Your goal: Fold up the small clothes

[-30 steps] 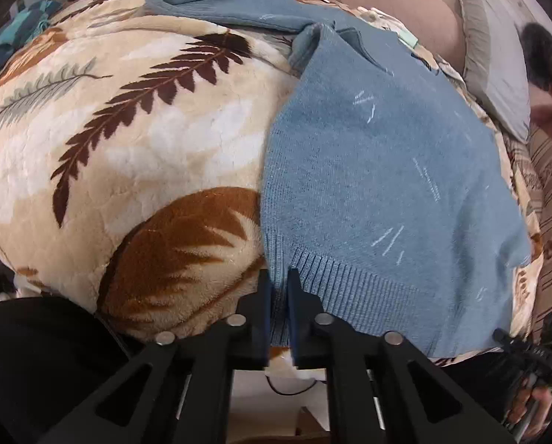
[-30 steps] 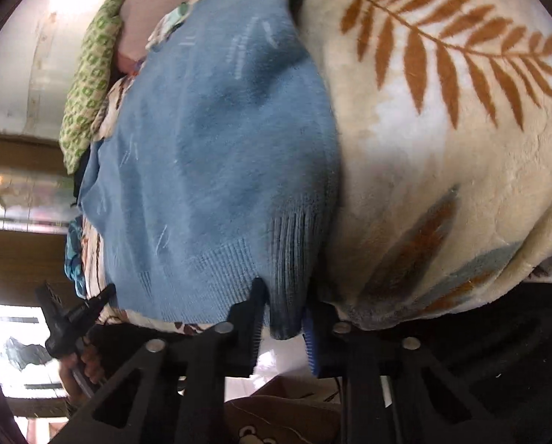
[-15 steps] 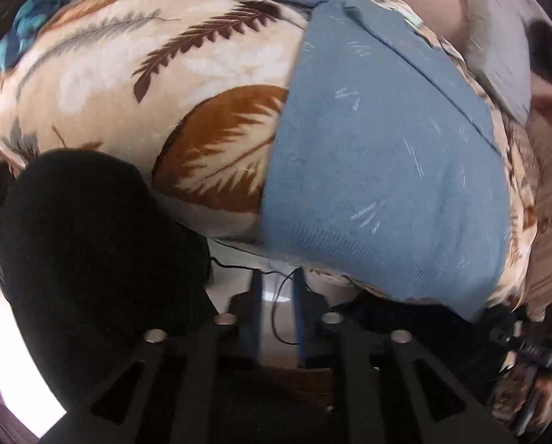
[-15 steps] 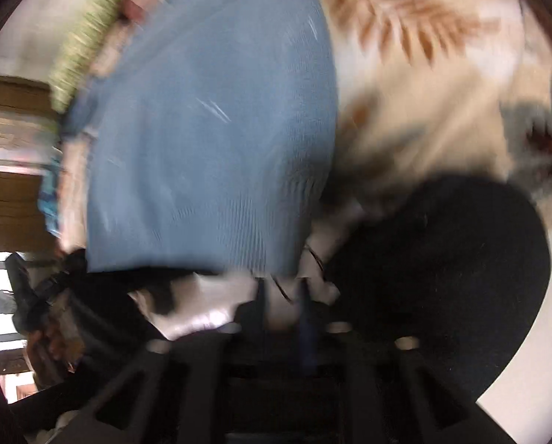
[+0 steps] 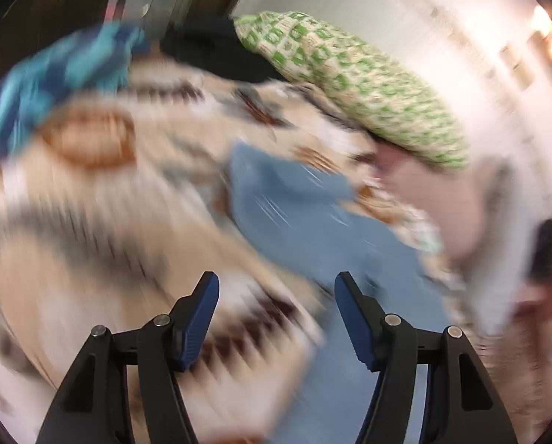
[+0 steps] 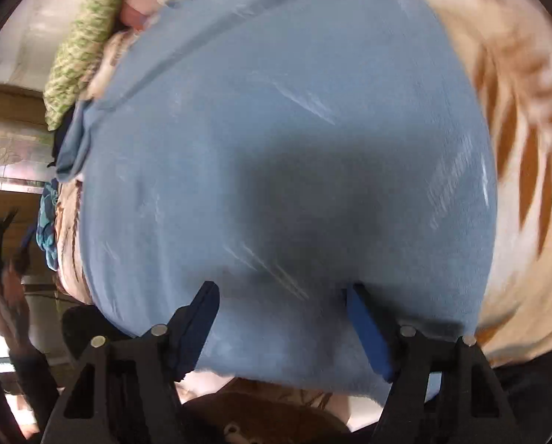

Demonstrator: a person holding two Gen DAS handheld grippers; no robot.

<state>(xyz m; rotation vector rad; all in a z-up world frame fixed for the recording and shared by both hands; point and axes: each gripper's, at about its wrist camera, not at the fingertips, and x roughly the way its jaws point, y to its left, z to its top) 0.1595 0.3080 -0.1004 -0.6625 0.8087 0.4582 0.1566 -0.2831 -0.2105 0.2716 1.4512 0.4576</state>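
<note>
A light blue knit sweater (image 6: 283, 155) lies spread on a cream blanket with brown leaf prints (image 6: 524, 118). In the right wrist view it fills most of the frame. My right gripper (image 6: 281, 292) is open and empty, just over the sweater's near hem. In the blurred left wrist view the sweater (image 5: 313, 229) lies ahead and to the right. My left gripper (image 5: 276, 285) is open and empty above the blanket (image 5: 90, 222), beside the sweater's left edge.
A green-and-white patterned pillow (image 5: 353, 81) lies at the far side of the bed by a white wall. A turquoise cloth (image 5: 61, 74) sits at the far left. A dark garment (image 5: 209, 55) lies behind it. A person's hand with the other gripper shows at the left (image 6: 2, 259).
Both grippers were shut at the sweater's hem corners, then dropped below the bed edge. Now both are open, back over the bed, and the left view swings fast.
</note>
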